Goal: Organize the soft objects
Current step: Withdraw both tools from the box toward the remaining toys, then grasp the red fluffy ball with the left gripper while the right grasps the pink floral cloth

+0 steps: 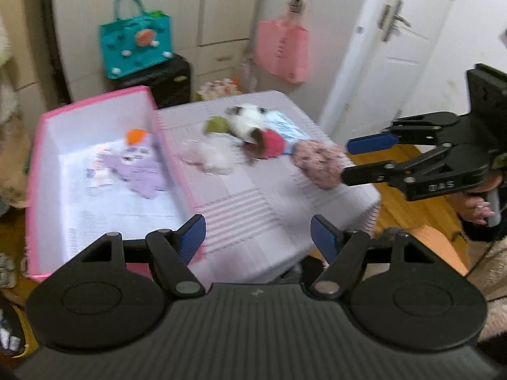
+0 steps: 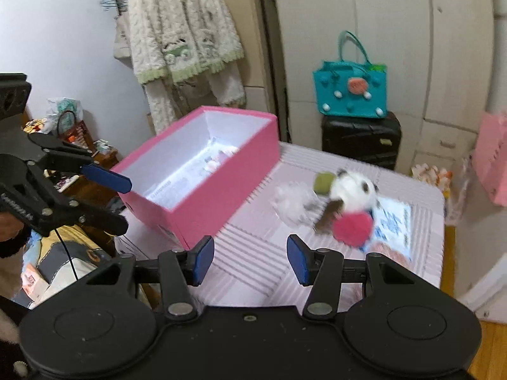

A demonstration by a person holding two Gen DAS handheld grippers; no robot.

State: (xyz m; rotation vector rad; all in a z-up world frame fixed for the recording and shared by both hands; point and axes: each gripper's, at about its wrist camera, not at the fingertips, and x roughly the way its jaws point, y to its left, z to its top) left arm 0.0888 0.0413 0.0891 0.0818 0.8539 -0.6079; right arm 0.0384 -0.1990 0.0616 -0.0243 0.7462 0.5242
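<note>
Striped lilac table [image 1: 253,209] is stretching ahead of our left gripper [image 1: 257,236], whose blue pads are standing wide apart on nothing. Beyond its left finger, the pink box [image 1: 95,107] is holding a purple plush [image 1: 139,164]. Ahead and rightward, the soft toys [image 1: 250,129] are lying heaped, blurred, with our right gripper [image 1: 347,158] reaching in beside the mottled pink one [image 1: 320,163]. Through the right wrist camera, our right gripper [image 2: 250,258] is gaping empty; the toys [image 2: 345,202] are lying past its right finger, the box [image 2: 221,196] past its left.
</note>
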